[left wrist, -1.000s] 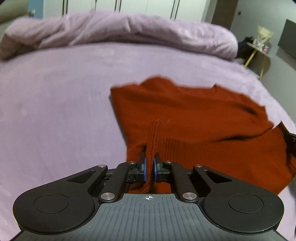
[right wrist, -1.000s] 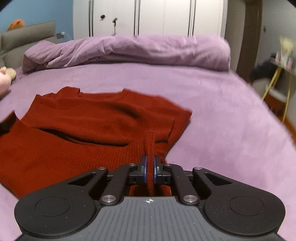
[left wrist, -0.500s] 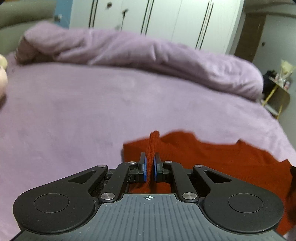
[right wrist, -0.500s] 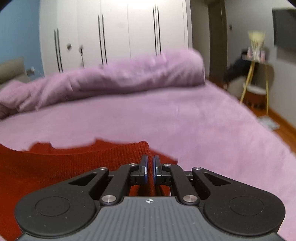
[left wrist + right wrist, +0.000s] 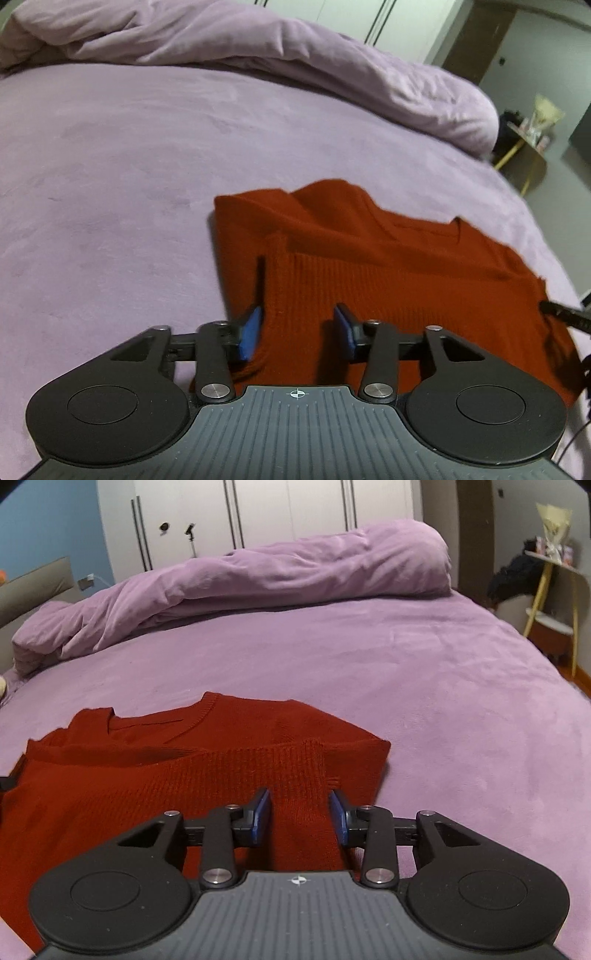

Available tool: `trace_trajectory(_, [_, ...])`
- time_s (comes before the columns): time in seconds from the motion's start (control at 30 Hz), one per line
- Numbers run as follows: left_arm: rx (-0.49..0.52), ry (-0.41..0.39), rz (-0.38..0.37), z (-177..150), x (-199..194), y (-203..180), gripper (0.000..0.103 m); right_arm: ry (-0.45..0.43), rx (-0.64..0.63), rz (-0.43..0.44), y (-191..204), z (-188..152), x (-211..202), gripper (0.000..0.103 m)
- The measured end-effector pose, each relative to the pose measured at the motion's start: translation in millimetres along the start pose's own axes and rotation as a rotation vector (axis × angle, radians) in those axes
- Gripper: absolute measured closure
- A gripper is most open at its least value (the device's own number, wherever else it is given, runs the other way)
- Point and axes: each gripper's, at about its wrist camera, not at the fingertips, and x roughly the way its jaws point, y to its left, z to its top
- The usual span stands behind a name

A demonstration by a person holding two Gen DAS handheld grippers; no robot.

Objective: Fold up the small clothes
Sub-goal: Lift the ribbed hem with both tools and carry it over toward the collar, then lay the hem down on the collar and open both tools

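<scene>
At the far left of the left wrist view we see the lilac bedspread running back to a rolled duvet of the same colour along the far side. A red knitted sweater lies flat on the bedspread, its lower part folded up over the upper part so that the ribbed hem lies across the body just short of the neckline. Our left gripper is low over the left corner of that fold. Its jaws have just been opening and now stand spread, with a raised ridge of the knit between the blue pads, which do not press on it. At the right edge of this view a dark piece of the other tool shows over the cloth.

In the right wrist view, the same sweater fills the lower left, with the neckline toward the duvet. Our right gripper is over the right corner of the fold. Its jaws too have just been opening and stand apart, with a strip of the knit between the pads and clear of them. To the right lies bare bedspread, and beyond the bed a yellow-legged side table stands by the wall, with white wardrobe doors behind the duvet.
</scene>
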Motion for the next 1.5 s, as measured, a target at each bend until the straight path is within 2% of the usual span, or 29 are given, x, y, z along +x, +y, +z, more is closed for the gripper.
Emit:
trace_trajectory(0.03, [0.013,0.004,0.022,-0.6,0.5,-2.4,0.095,0.003,-0.019,-0.011,2.6,-0.2,1.2,0.081])
trace_trajectory(0.07, [0.027,0.009,0.044,-1.1,2.0,-5.2,0.095,0.004,-0.04,-0.021,6.1,-0.8,1.8,0.092])
trace_trajectory(0.1, [0.037,0.0,0.048,-1.9,1.6,-6.8,0.095,0.005,-0.057,-0.021,9.9,-1.0,1.9,0.097])
trace_trajectory(0.17, [0.062,-0.022,0.06,-2.1,-2.5,-9.9,0.096,-0.009,-0.101,-0.036,17.6,-1.0,-0.9,0.098])
trace_trajectory(0.23, [0.08,-0.082,0.109,2.8,-14.6,-15.3,0.096,-0.045,-0.133,-0.056,23.5,0.8,-8.6,0.099])
trace_trajectory(0.4, [0.049,-0.255,0.155,46.7,-40.7,-26.3,0.096,-0.238,-0.147,-0.131,30.1,28.4,-37.6,0.099])
trace_trajectory(0.5, [0.062,-0.315,0.217,69.2,-30.0,-38.3,0.095,-0.281,-0.131,-0.213,32.7,49.6,-25.8,0.099])
trace_trajectory(0.57, [0.078,-0.321,0.279,75.5,-10.5,-45.5,0.089,-0.274,-0.114,-0.253,32.7,59.4,-7.6,0.099])
trace_trajectory(0.63, [0.069,-0.295,0.349,75.9,9.9,-48.9,0.072,-0.259,-0.106,-0.264,32.9,65.3,11.8,0.098])
trace_trajectory(0.67, [0.056,-0.278,0.363,73.9,15.0,-48.7,0.07,-0.242,-0.107,-0.282,33.7,66.1,21.6,0.098])
trace_trajectory(0.7, [0.038,-0.271,0.346,69.0,15.1,-49.3,0.069,-0.221,-0.099,-0.32,33.6,66.7,30.2,0.098])
trace_trajectory(0.77, [0.012,-0.288,0.257,56.8,12.2,-54.1,0.058,-0.233,-0.033,-0.332,34.2,65.6,31.4,0.094])
trace_trajectory(0.8, [-0.003,-0.298,0.21,50.5,12.2,-58.8,0.049,-0.26,0.025,-0.273,37.2,63.1,26.5,0.092])
trace_trajectory(0.83, [-0.013,-0.297,0.165,45.0,16.4,-66.8,0.047,-0.272,0.076,-0.18,43.6,59.4,24.0,0.092])
trace_trajectory(0.9, [-0.034,-0.294,0.107,38.0,31.0,-77.5,0.046,-0.232,0.181,0.082,64.1,48.9,28.2,0.092])
trace_trajectory(0.97, [-0.054,-0.251,0.101,34.8,53.7,-86.9,0.042,-0.153,0.286,0.324,88.7,33.3,46.4,0.092])
trace_trajectory(1.03, [-0.028,-0.202,0.156,33.6,74.2,-88.7,0.043,-0.074,0.305,0.413,105.4,20.2,68.6,0.092])
trace_trajectory(1.07, [0.003,-0.191,0.211,30.3,83.1,-86.2,0.044,-0.054,0.276,0.39,111.4,13.4,77.6,0.093])
trace_trajectory(1.1, [0.019,-0.192,0.227,28.2,86.3,-81.4,0.045,-0.074,0.246,0.373,109.9,9.4,79.9,0.093])
trace_trajectory(1.17, [0.02,-0.216,0.206,27.3,82.1,-67.3,0.049,-0.104,0.182,0.26,92.2,10.4,79.1,0.096])
trace_trajectory(1.2, [0.02,-0.219,0.204,26.6,78.7,-61.5,0.058,-0.12,0.159,0.229,78.9,10.3,76.5,0.097])
trace_trajectory(1.23, [0.027,-0.222,0.196,25.4,75.3,-55.1,0.065,-0.129,0.142,0.157,63.7,9.3,73.8,0.097])
trace_trajectory(1.27, [0.029,-0.228,0.186,23.1,71.9,-48.9,0.068,-0.131,0.15,0.09,41.8,7.8,70.4,0.099])
trace_trajectory(1.33, [0.015,-0.238,0.159,18.7,66.4,-37.3,0.08,-0.147,0.255,0.081,0.3,4.2,59.9,0.103])
trace_trajectory(1.4, [-0.024,-0.251,0.158,16.5,58.2,-25.8,0.078,-0.171,0.304,0.019,-24.4,3.7,50.9,0.103])
trace_trajectory(1.43, [-0.04,-0.251,0.182,16.1,54.5,-23.1,0.078,-0.179,0.309,-0.007,-29.7,3.0,48.0,0.103])
trace_trajectory(1.5, [-0.074,-0.238,0.174,14.3,47.3,-13.3,0.075,-0.176,0.296,-0.03,-27.4,1.9,47.6,0.103])
